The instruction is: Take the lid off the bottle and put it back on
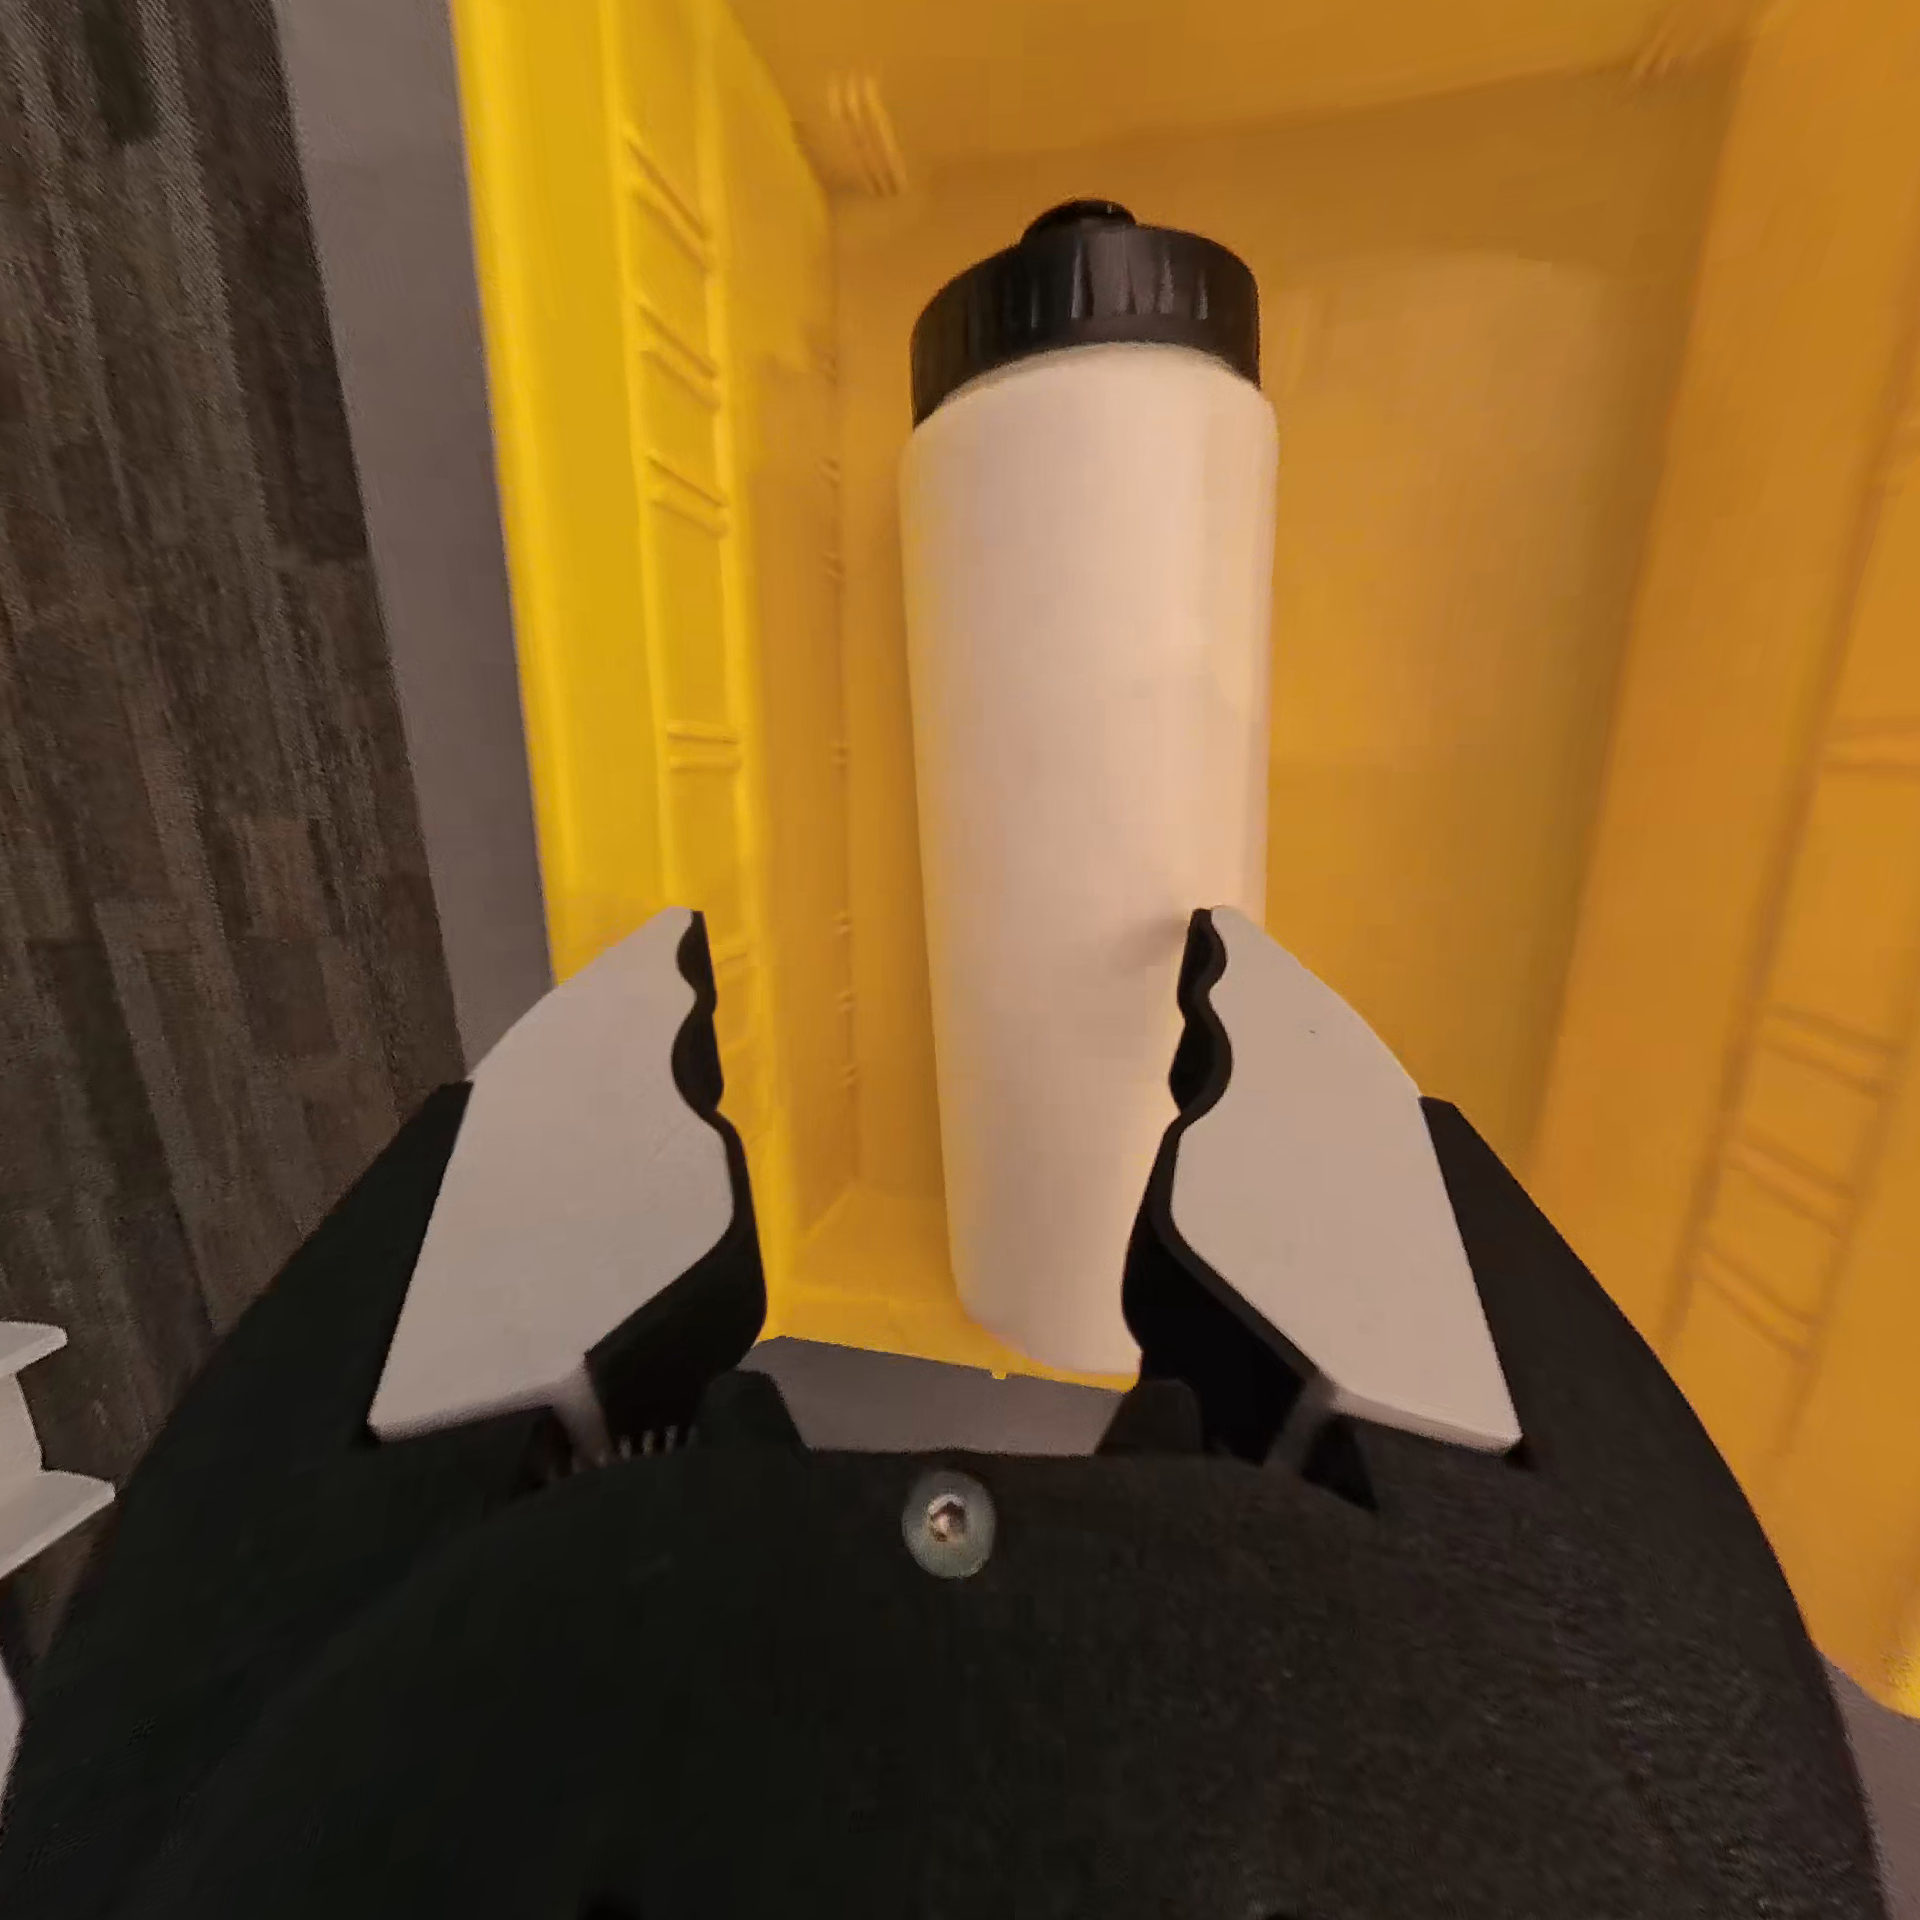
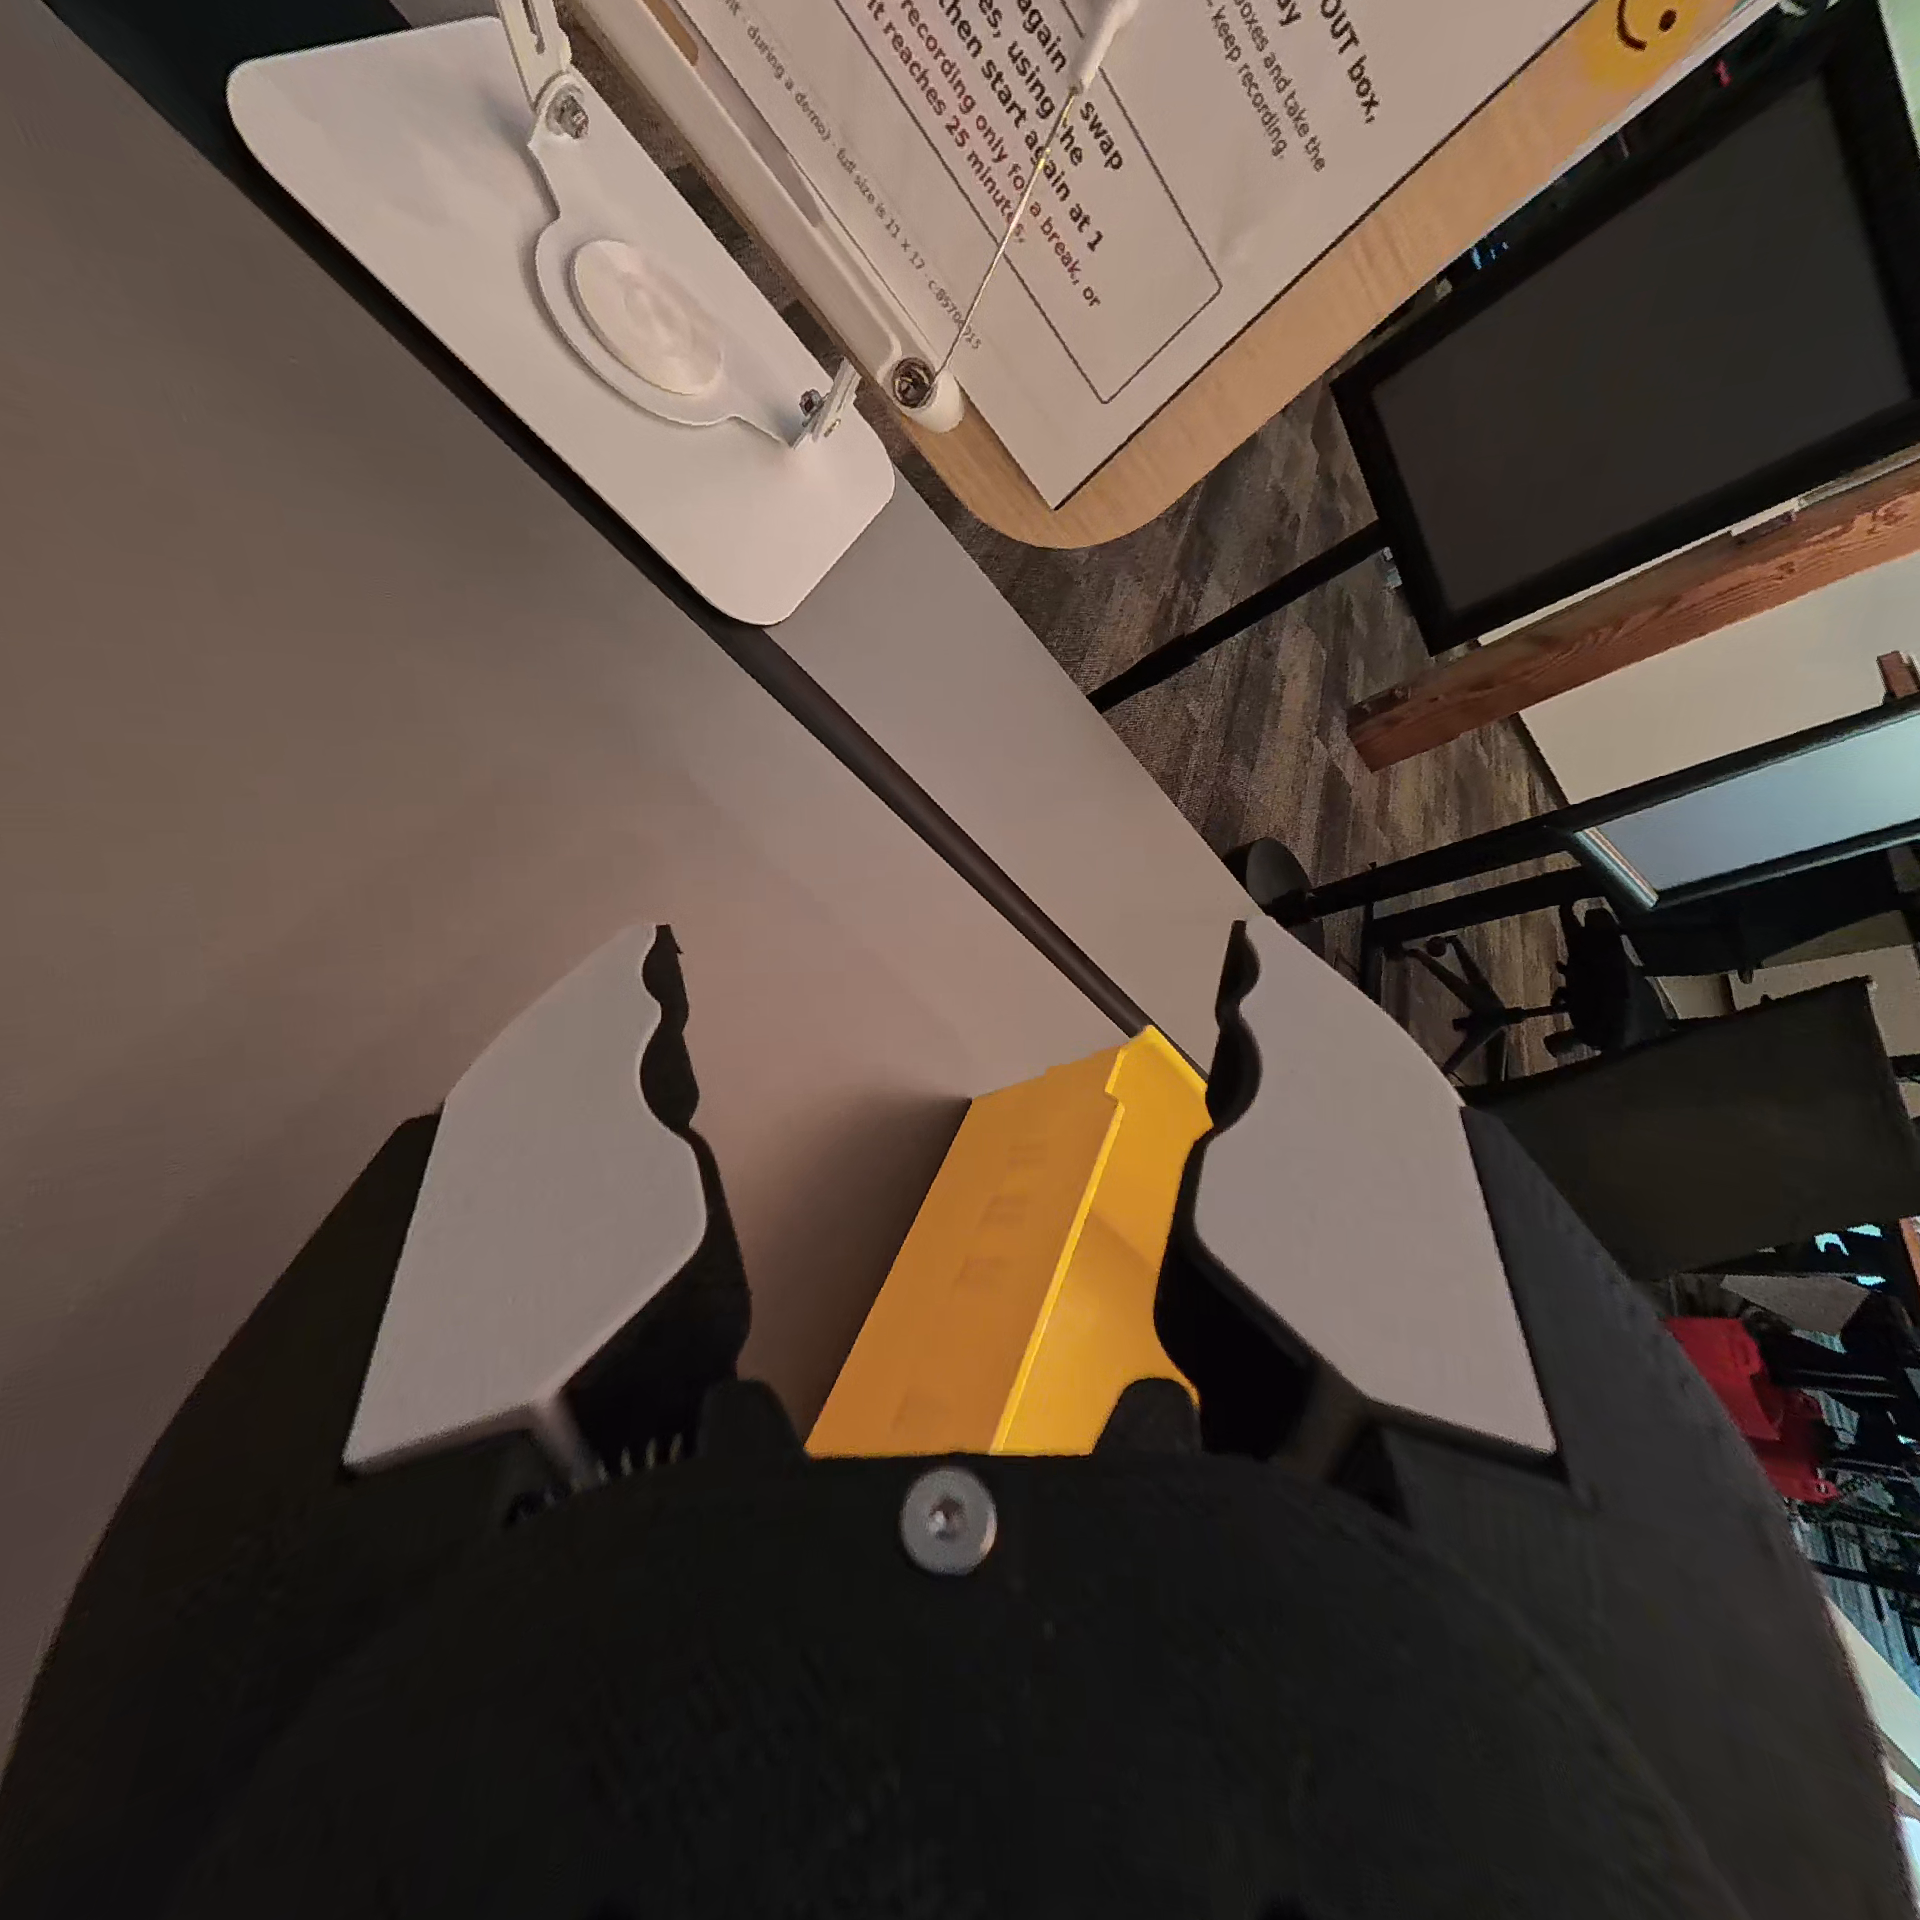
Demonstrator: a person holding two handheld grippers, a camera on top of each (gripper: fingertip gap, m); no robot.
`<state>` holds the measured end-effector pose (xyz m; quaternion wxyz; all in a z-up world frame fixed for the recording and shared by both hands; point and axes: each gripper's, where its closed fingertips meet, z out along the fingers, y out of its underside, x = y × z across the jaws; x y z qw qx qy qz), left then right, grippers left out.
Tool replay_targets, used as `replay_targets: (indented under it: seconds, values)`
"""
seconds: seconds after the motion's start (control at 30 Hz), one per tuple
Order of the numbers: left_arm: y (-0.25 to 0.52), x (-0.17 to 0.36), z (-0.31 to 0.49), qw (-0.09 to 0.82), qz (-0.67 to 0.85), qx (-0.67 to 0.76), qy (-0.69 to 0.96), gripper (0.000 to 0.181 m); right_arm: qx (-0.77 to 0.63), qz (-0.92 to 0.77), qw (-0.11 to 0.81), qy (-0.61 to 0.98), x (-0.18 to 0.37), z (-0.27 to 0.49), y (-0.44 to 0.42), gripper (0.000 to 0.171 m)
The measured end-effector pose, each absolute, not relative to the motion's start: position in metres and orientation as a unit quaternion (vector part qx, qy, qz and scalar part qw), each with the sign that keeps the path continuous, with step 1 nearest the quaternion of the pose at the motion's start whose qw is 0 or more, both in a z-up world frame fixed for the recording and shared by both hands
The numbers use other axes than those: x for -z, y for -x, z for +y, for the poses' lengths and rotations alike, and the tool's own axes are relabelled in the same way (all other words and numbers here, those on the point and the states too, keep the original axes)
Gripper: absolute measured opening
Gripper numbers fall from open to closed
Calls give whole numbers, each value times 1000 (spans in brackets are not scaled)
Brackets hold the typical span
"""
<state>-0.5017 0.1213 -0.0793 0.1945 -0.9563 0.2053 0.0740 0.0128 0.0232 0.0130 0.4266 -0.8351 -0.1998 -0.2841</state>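
My left tongs (image 1: 951, 925) are spread wide and hold nothing, right by the white bottle (image 1: 1086, 790) lying in the yellow bin (image 1: 665, 623). Its black lid (image 1: 1086, 307) is on. My right tongs (image 2: 951, 940) are spread wide too, holding nothing, over the grey table (image 2: 312, 779).

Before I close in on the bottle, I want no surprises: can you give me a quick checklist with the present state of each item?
1. Black ribbed screw lid seated on the white plastic bottle: ok, it is on.
2. Bottle lying inside the yellow plastic bin: ok.
3. Left gripper open, bottle ahead of it: ok, though the bottle sits off-centre toward the right finger.
4. Right gripper open and holding nothing: ok.
5. Right gripper aimed at the lid: not ok, its view shows only a bin corner and the grey tabletop.
6. Lid tightness: cannot tell.
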Motion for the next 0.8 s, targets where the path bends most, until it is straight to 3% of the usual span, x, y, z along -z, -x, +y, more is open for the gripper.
replay_targets:
  seconds: [0.3, 0.47, 0.63, 0.8]
  values:
    - [494, 112, 120, 123, 203, -41, 971, 94, 280, -214, 422, 835, -9, 24, -5, 99]
    - [497, 129, 115, 77, 217, -50, 972, 87, 279, -219, 419, 836, -6, 24, -4, 99]
    - [495, 131, 115, 65, 245, -69, 965, 86, 280, -227, 410, 838, -1, 26, -3, 99]
    - [476, 124, 115, 70, 213, 12, 974, 85, 278, -231, 409, 838, 2, 27, -1, 99]
